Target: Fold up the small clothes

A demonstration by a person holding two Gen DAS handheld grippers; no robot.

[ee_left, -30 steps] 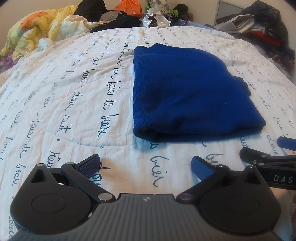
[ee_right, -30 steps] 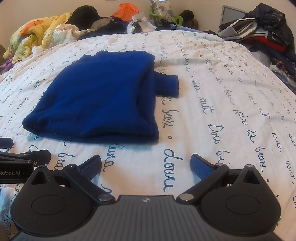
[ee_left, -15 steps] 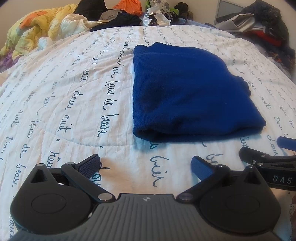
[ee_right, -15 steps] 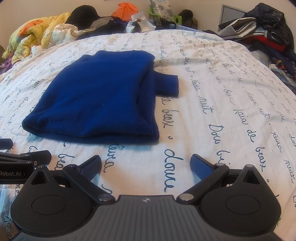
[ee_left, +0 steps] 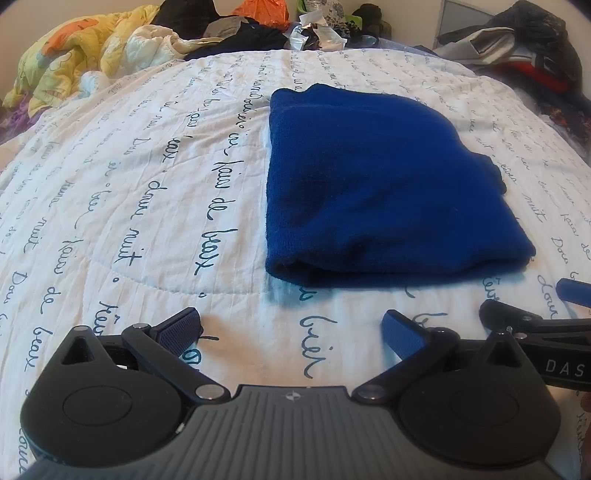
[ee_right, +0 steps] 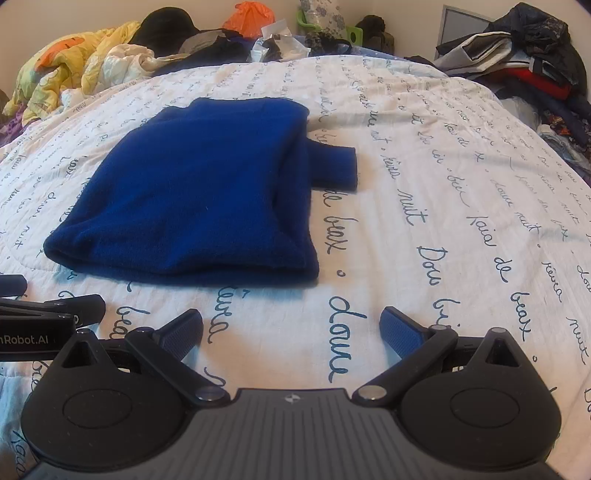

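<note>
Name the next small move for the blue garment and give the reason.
Probably bring the right gripper forward to the sleeve that sticks out past the blue garment's right edge, to tuck it over. Both grippers are open and hold nothing; the left gripper sits short of the near fold.

A yellow comforter (ee_left: 77, 62) and orange bag (ee_right: 251, 16) sit beyond the script-printed bedspread (ee_left: 110, 177).

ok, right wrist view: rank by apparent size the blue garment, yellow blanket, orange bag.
1. Blue garment, largest, though nearest the camera.
2. Yellow blanket, farther back.
3. Orange bag, smallest, farthest, so true size unsure.
</note>
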